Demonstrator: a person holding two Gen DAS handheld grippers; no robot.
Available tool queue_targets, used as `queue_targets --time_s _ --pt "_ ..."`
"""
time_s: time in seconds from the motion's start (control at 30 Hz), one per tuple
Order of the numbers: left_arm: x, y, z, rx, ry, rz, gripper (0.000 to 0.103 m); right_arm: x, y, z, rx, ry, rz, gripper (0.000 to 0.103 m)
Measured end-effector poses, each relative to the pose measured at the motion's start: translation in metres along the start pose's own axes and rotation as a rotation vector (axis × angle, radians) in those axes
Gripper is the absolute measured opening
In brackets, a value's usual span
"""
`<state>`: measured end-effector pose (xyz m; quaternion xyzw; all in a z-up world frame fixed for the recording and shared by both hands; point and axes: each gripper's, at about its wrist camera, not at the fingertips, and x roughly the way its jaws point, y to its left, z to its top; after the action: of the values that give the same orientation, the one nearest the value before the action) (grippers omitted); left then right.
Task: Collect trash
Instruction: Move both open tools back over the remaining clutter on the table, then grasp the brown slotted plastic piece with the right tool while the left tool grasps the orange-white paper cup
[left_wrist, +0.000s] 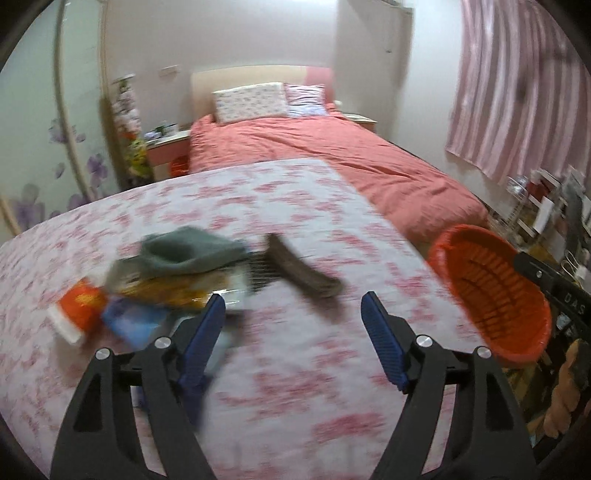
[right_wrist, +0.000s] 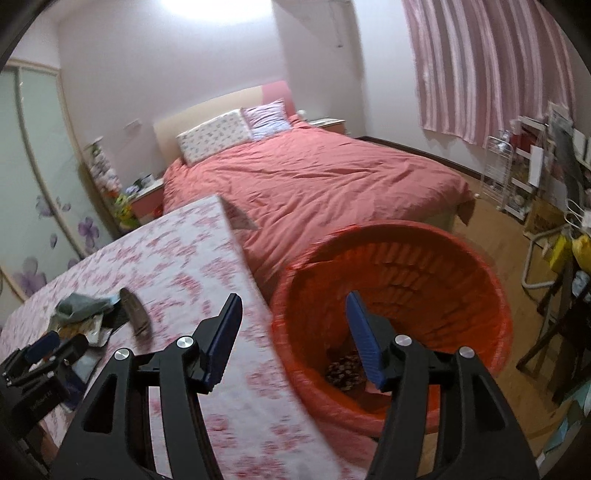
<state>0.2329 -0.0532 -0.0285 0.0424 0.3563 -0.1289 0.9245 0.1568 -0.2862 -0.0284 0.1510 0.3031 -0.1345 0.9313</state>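
On the table with the pink flowered cloth (left_wrist: 258, 192) lies a blurred pile of trash: a grey-green cloth (left_wrist: 188, 251), a brown brush (left_wrist: 303, 273), a yellow wrapper (left_wrist: 166, 291), an orange packet (left_wrist: 79, 302) and a blue packet (left_wrist: 133, 321). My left gripper (left_wrist: 293, 297) hangs open just in front of the pile, with nothing between its blue pads. My right gripper (right_wrist: 293, 297) is open and empty over the near rim of the orange basket (right_wrist: 424, 280), which stands beside the table edge. Something brown and speckled (right_wrist: 343, 369) lies at the basket's bottom.
A bed with a pink cover (right_wrist: 314, 177) stands behind the table. Striped curtains (right_wrist: 487, 66) hang at the right, above shelves and clutter (right_wrist: 535, 177) along that wall. A wardrobe with flower decals (right_wrist: 44, 206) is on the left. The basket (left_wrist: 487, 288) is off the table's right edge.
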Motion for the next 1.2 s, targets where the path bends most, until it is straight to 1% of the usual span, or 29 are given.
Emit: queue_targets --time_s 0.13,0.33,0.43,0.53,0.67,0.83,0.9,0.97,1.0,1.1,1.17,1.2 --pt "-0.008 0.046 -0.008 -0.055 -0.006 0.079 0.076 0.006 0.029 -0.005 -0.053 0.029 0.036 0.059" --pt "-0.016 0.118 -0.022 -0.155 -0.005 0.191 0.076 0.025 0.085 -0.015 -0.151 0.086 0.098 0.059" --pt "-0.019 0.15 -0.029 -0.205 0.005 0.23 0.076 0.037 0.113 -0.019 -0.202 0.116 0.126 0.059" --pt "-0.02 0.174 -0.036 -0.246 0.017 0.252 0.076 0.053 0.14 -0.023 -0.259 0.149 0.139 0.059" --pt "-0.021 0.194 -0.043 -0.273 0.025 0.257 0.076 0.074 0.163 -0.026 -0.308 0.189 0.136 0.059" --pt "-0.019 0.203 -0.047 -0.29 0.032 0.24 0.076 0.099 0.169 -0.026 -0.322 0.253 0.113 0.059" --pt "-0.015 0.204 -0.047 -0.294 0.037 0.227 0.076 0.104 0.169 -0.028 -0.32 0.282 0.117 0.054" --pt "-0.012 0.205 -0.048 -0.3 0.043 0.212 0.076 0.102 0.17 -0.03 -0.336 0.274 0.117 0.049" --pt "-0.01 0.206 -0.049 -0.303 0.046 0.206 0.076 0.1 0.171 -0.032 -0.343 0.271 0.118 0.043" --pt "-0.005 0.205 -0.051 -0.312 0.057 0.188 0.076 0.095 0.174 -0.035 -0.35 0.275 0.129 0.036" --pt "-0.002 0.203 -0.051 -0.313 0.062 0.176 0.076 0.091 0.173 -0.037 -0.342 0.279 0.13 0.034" --pt "-0.001 0.202 -0.05 -0.314 0.062 0.173 0.075 0.089 0.171 -0.038 -0.333 0.279 0.117 0.034"
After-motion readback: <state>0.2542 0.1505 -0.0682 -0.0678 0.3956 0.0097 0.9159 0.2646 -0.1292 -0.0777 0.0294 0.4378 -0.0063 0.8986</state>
